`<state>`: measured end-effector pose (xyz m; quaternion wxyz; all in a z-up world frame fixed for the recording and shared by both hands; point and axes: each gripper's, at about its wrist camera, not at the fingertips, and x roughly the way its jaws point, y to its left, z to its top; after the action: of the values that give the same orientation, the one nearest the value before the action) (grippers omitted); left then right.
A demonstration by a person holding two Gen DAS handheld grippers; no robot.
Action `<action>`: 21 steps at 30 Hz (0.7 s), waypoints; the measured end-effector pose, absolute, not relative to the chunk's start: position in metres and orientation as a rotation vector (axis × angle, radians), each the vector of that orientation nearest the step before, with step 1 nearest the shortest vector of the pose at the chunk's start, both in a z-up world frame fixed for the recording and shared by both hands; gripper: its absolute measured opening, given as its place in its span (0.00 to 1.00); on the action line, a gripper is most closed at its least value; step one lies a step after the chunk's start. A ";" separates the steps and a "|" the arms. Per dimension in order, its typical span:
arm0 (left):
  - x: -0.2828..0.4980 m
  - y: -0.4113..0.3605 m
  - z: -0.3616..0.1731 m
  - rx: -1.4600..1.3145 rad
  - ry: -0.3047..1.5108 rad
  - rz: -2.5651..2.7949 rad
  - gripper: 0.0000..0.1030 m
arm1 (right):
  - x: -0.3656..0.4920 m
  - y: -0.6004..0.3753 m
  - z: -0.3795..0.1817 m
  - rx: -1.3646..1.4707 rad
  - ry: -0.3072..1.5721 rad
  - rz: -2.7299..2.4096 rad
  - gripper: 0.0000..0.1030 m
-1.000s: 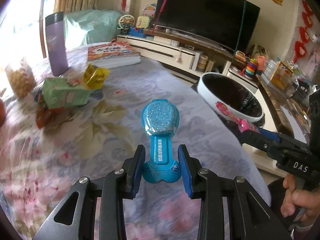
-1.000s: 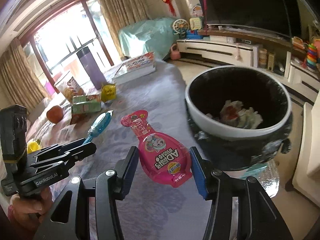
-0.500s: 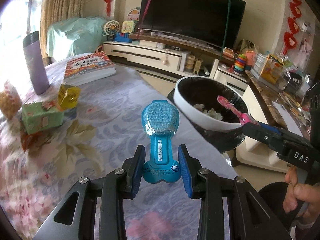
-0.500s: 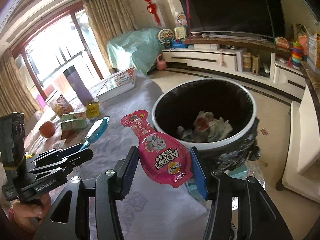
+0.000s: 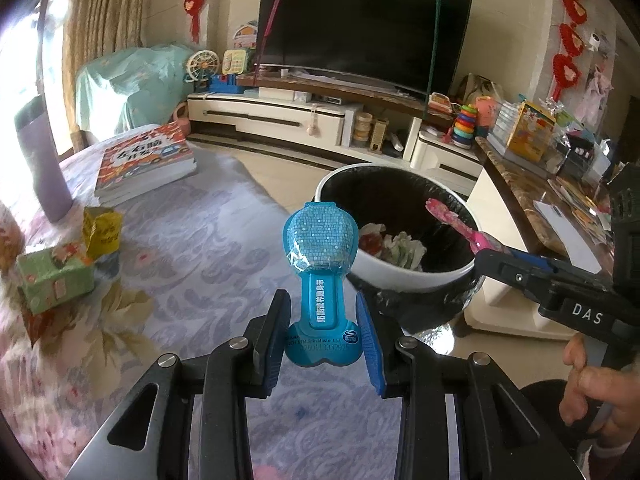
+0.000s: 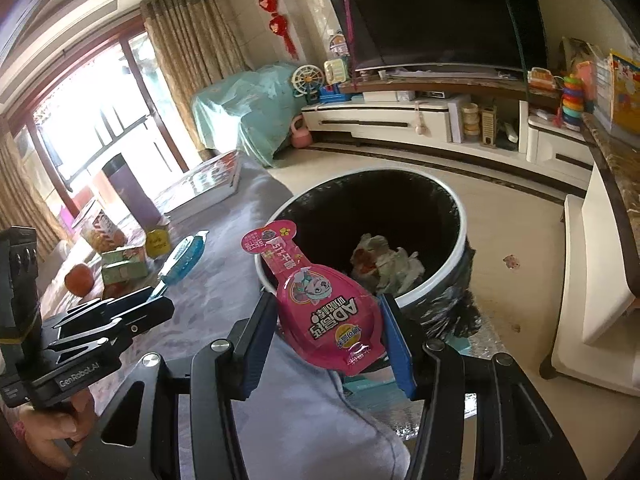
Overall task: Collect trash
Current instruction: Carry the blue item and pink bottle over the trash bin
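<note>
Left gripper [image 5: 322,330] clamped on glossy blue paddle-shaped packet [image 5: 320,276], right gripper [image 6: 328,340] on pink teardrop blister pack [image 6: 320,300].

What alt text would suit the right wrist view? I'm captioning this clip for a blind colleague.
The right gripper holds a pink packet at the near rim of a black-lined trash bin with crumpled paper inside. To the left, the left gripper holds a blue packet over a table with a floral cloth; a television stands behind.

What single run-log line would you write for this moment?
left gripper: shut on blue packet | right gripper: shut on pink packet | trash bin: open, holds crumpled waste | phase: carrying to bin
</note>
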<state>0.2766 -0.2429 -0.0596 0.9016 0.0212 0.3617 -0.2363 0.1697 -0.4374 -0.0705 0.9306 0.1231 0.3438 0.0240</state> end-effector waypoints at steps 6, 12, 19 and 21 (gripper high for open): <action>0.287 -0.257 -0.059 0.061 0.745 -0.508 0.32 | 0.176 -0.448 -0.071 0.258 0.707 0.030 0.51; 0.296 -0.267 -0.059 0.072 0.743 -0.518 0.32 | 0.185 -0.460 -0.071 0.256 0.710 0.015 0.51; 0.309 -0.279 -0.057 0.089 0.736 -0.532 0.32 | 0.198 -0.470 -0.071 0.261 0.717 0.005 0.51; 0.311 -0.282 -0.056 0.094 0.736 -0.536 0.32 | 0.203 -0.473 -0.071 0.263 0.720 0.004 0.51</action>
<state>0.3114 -0.2823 -0.0564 0.8972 0.0454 0.3551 -0.2586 0.2033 -0.4729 -0.0709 0.9275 0.1282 0.3512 0.0018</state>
